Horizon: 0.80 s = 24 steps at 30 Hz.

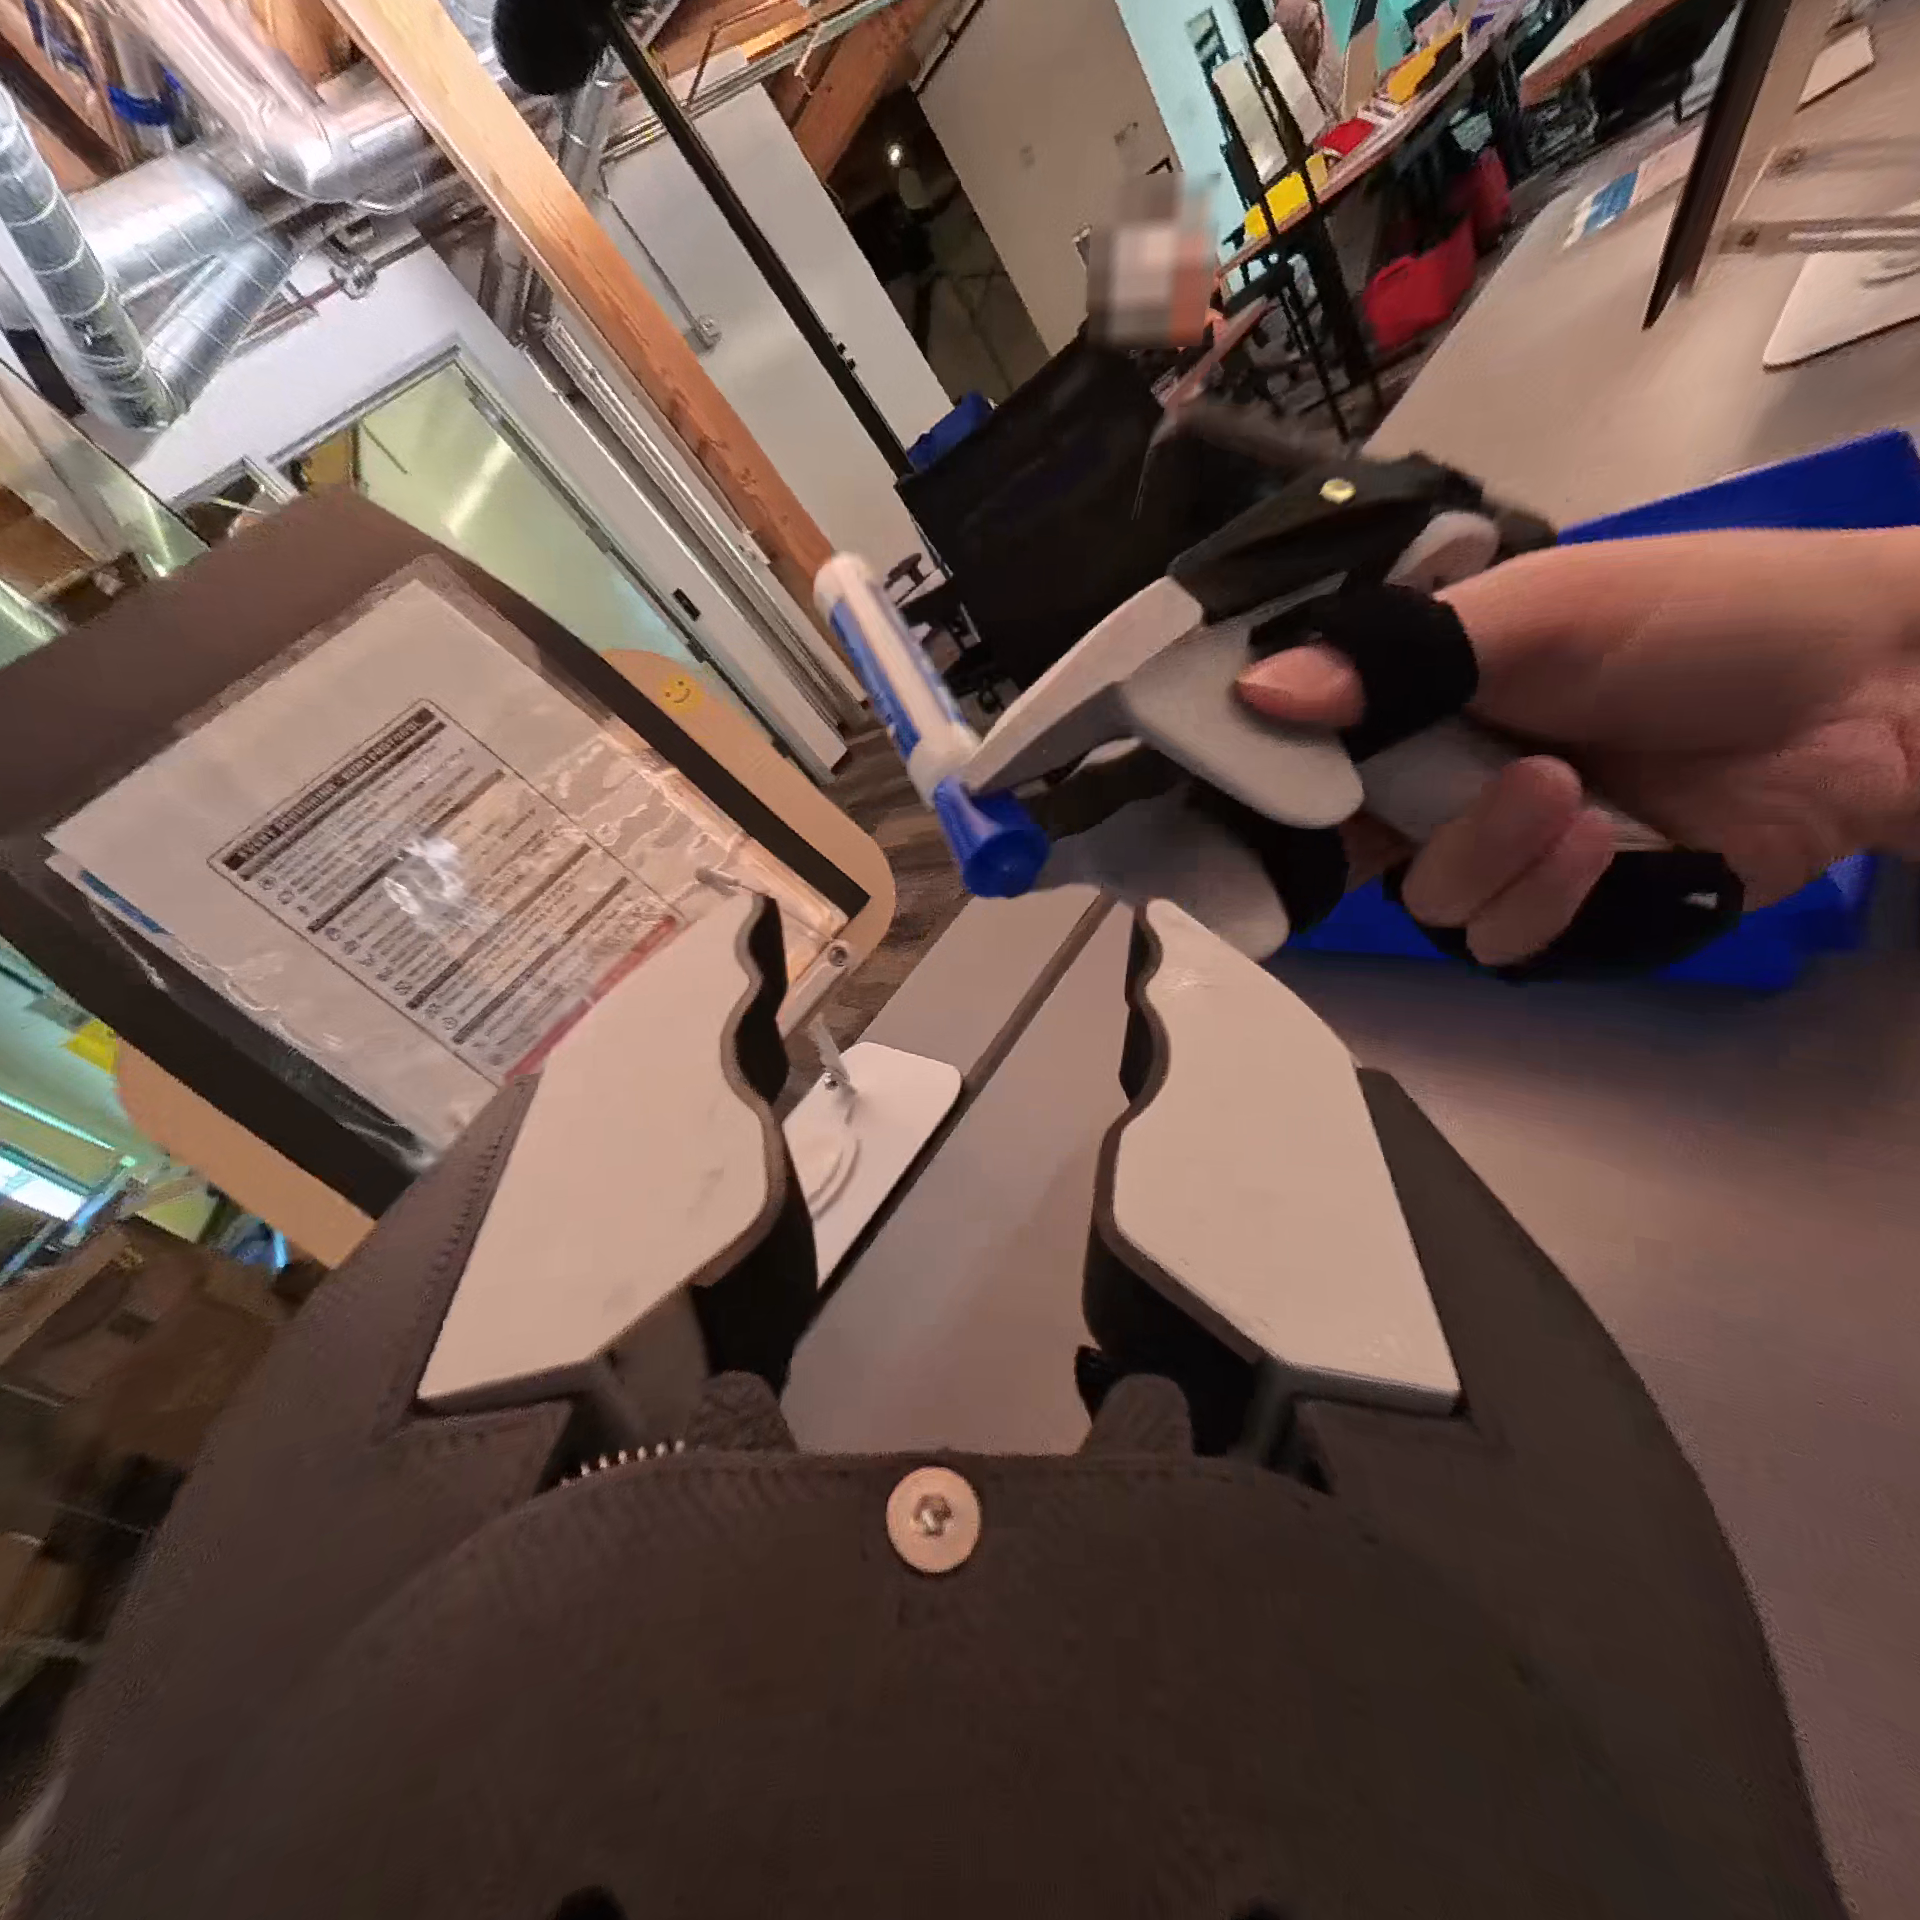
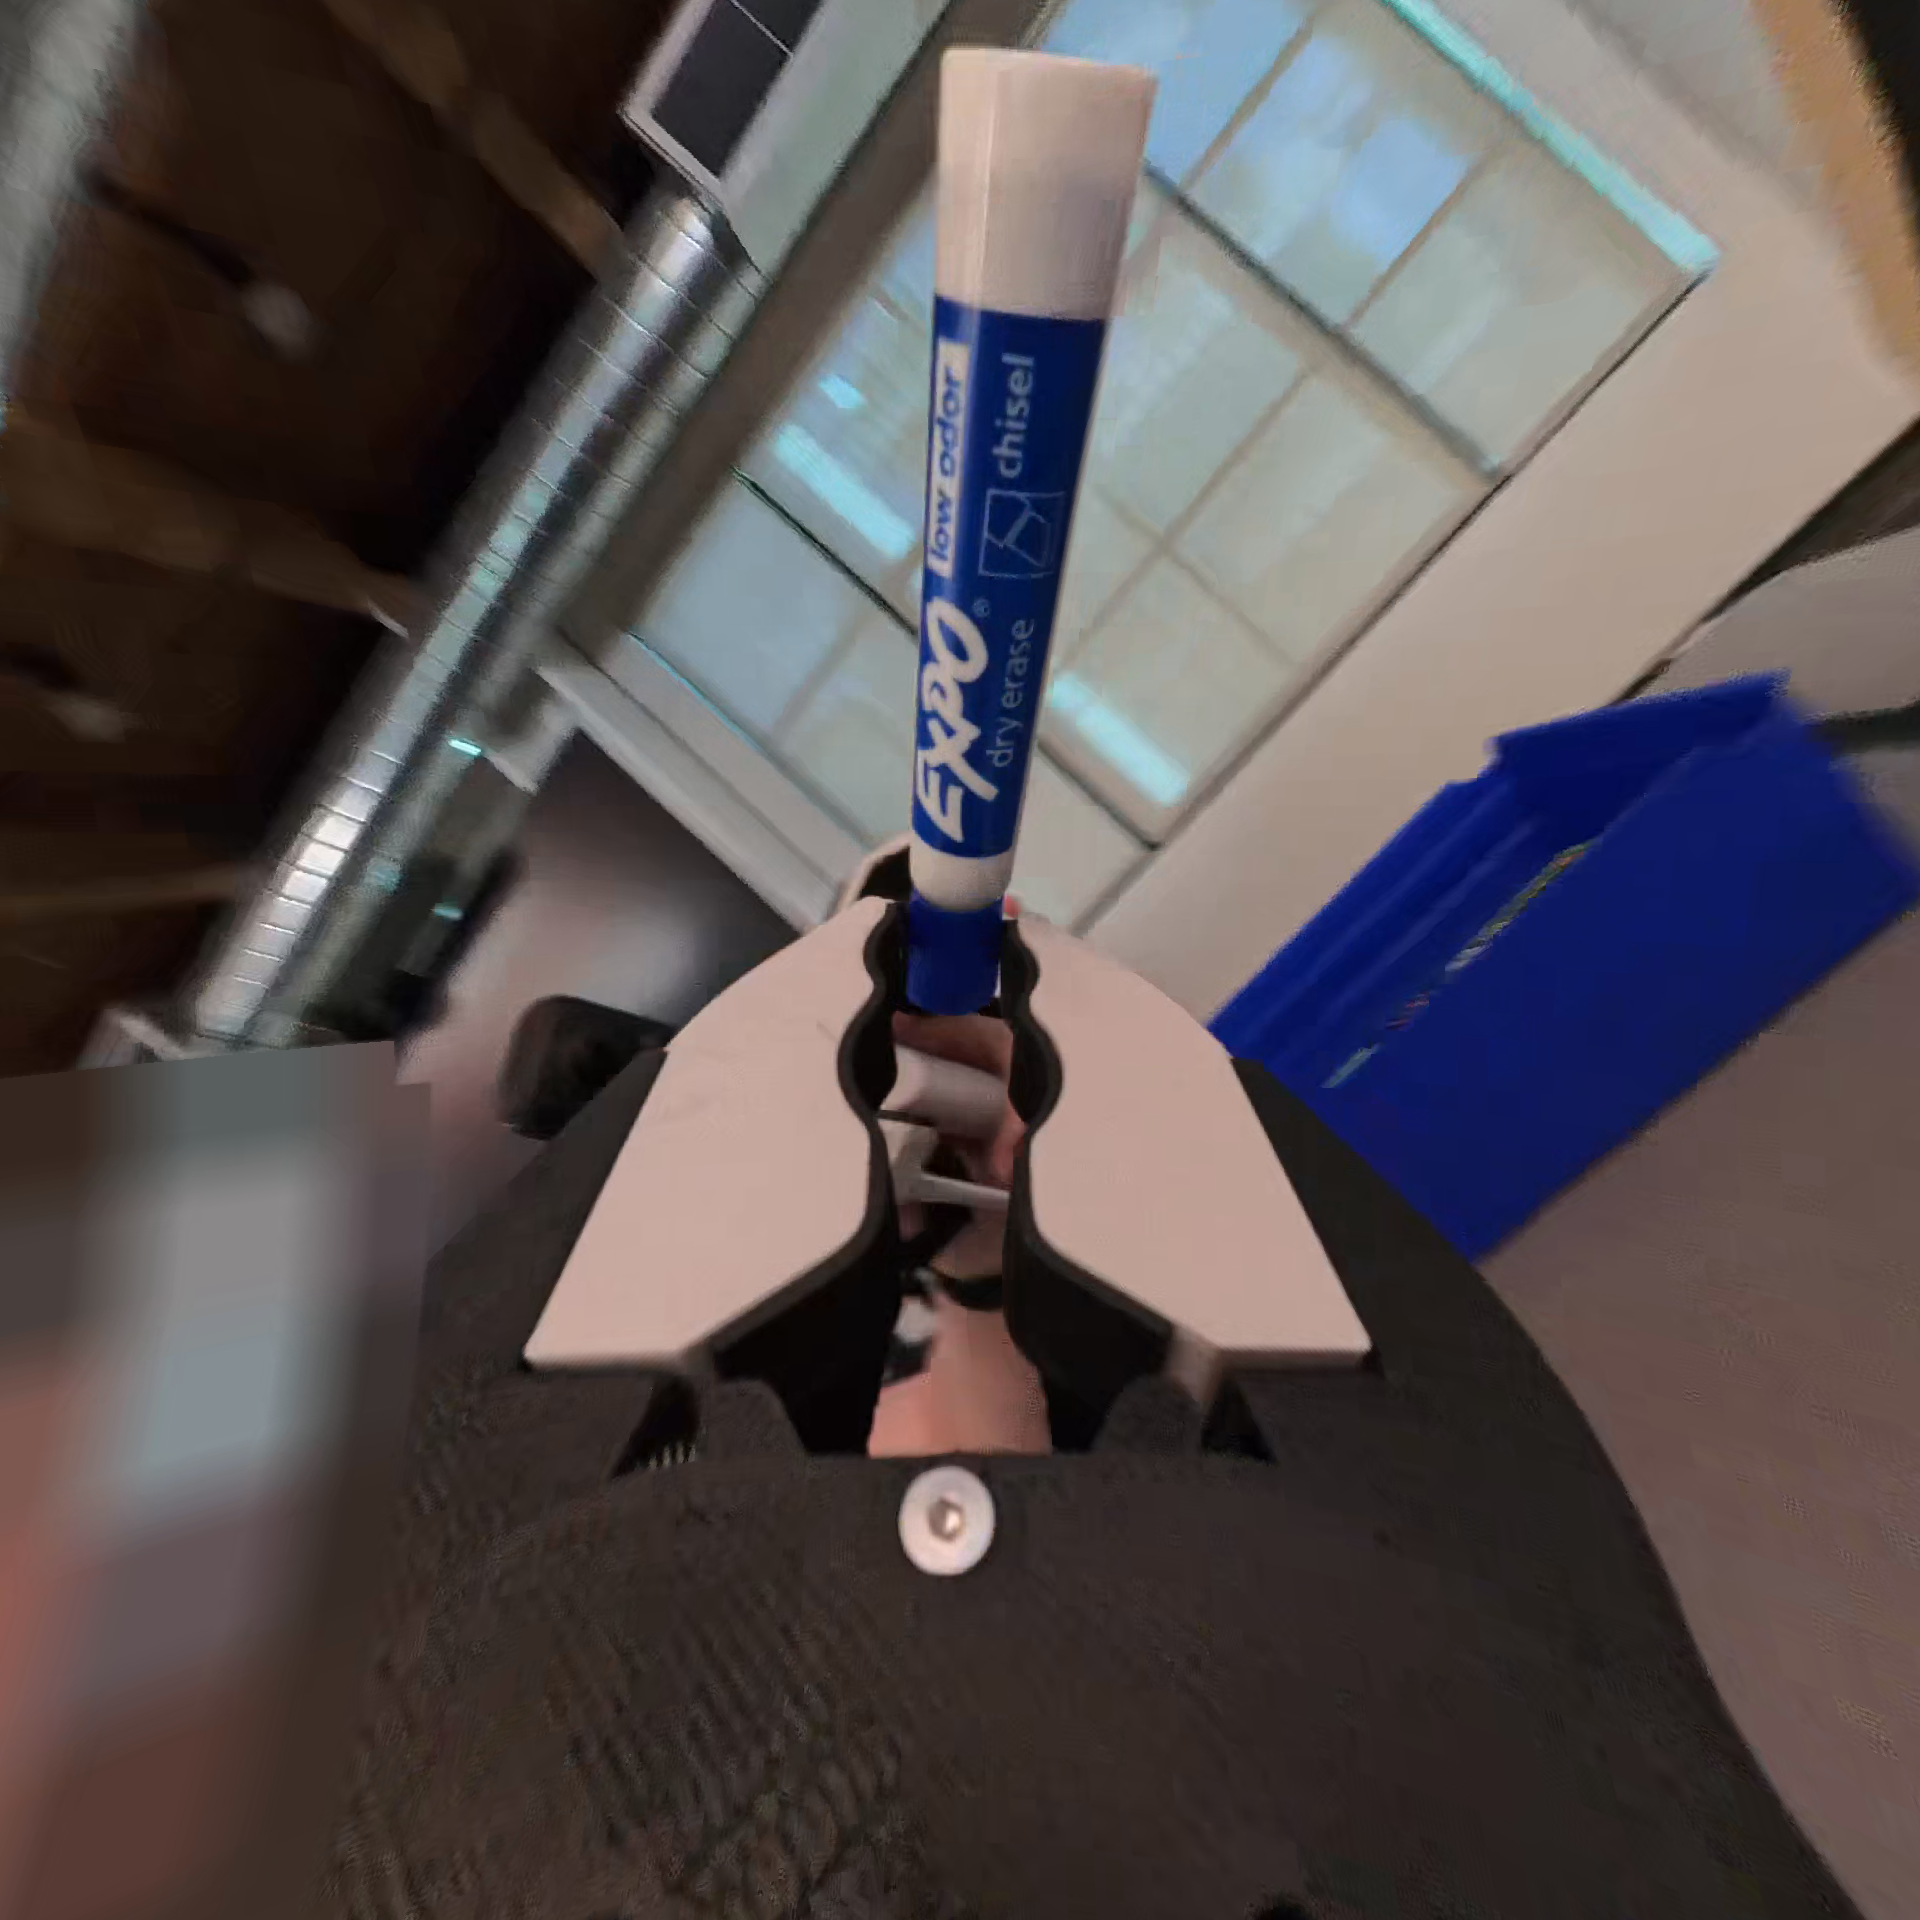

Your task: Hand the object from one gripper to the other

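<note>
marker (image 2: 997, 499): blue-and-white dry-erase pen, up in the air, sticking out past the fingertips, pinched at its blue cap end
right gripper (image 2: 951, 961): clamped on that cap, nothing else
left gripper (image 1: 951, 966): spread wide, empty, just below the marker
tip: I'd close the left on the bare white barrel, then let go
blue bin (image 2: 1621, 935): behind, not in play

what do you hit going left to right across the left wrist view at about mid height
Laminated sheet on its stand → blue and white marker → right gripper shut on the marker's capped end → the hand holding that gripper → blue bin behind the hand.
</note>
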Each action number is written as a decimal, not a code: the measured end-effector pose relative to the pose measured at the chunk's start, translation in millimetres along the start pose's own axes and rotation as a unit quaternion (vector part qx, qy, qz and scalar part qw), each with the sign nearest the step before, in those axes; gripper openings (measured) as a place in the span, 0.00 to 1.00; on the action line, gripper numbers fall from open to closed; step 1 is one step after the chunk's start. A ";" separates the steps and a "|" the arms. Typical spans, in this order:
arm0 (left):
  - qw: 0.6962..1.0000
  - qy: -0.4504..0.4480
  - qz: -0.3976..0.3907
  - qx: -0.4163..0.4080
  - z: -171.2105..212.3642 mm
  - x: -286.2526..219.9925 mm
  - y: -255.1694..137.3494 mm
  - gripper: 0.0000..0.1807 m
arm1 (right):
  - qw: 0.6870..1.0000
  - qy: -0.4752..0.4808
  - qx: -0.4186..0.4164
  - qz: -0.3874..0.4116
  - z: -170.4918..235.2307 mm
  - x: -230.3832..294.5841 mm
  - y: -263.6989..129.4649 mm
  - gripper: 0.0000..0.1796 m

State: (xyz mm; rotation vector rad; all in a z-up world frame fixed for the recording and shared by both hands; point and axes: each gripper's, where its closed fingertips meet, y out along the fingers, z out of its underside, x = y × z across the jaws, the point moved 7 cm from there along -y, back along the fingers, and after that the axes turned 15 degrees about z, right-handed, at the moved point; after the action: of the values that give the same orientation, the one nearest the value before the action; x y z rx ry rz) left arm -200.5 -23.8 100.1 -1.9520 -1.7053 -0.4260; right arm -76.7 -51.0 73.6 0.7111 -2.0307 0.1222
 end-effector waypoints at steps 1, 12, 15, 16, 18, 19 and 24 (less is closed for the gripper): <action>1.000 -0.016 -0.001 -0.005 1.1 -2.3 4.5 0.34 | 0.999 0.036 0.005 -0.024 3.3 -1.8 2.7 0.10; 0.997 0.012 -0.042 -0.057 -2.2 -6.3 1.7 0.10 | 0.989 0.104 0.030 -0.104 28.8 12.6 20.6 0.10; 0.998 0.018 -0.041 -0.050 -3.7 -5.0 -0.1 0.10 | 0.995 0.052 0.028 -0.076 25.0 14.9 19.0 0.13; 0.998 0.010 -0.039 -0.047 -4.4 -2.9 -1.4 0.10 | 0.998 0.019 0.023 -0.049 22.4 13.2 17.7 0.16; 0.998 -0.013 -0.035 -0.047 -5.7 4.7 -7.2 0.10 | 0.998 -0.066 0.014 0.006 15.4 10.5 14.5 0.22; 0.998 -0.027 -0.028 -0.047 -5.9 9.1 -10.9 0.10 | 0.993 -0.109 0.007 0.037 10.9 9.1 12.4 0.24; 0.990 -0.133 0.023 -0.049 -5.3 30.2 -30.6 0.10 | 0.902 -0.393 -0.020 0.176 -8.0 8.6 -0.5 0.35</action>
State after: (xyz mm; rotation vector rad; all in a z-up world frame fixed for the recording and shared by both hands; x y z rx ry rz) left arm -225.2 0.6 126.1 -2.1962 -1.8246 -0.2444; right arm -73.6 -52.2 84.9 0.3745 -2.9207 -0.0082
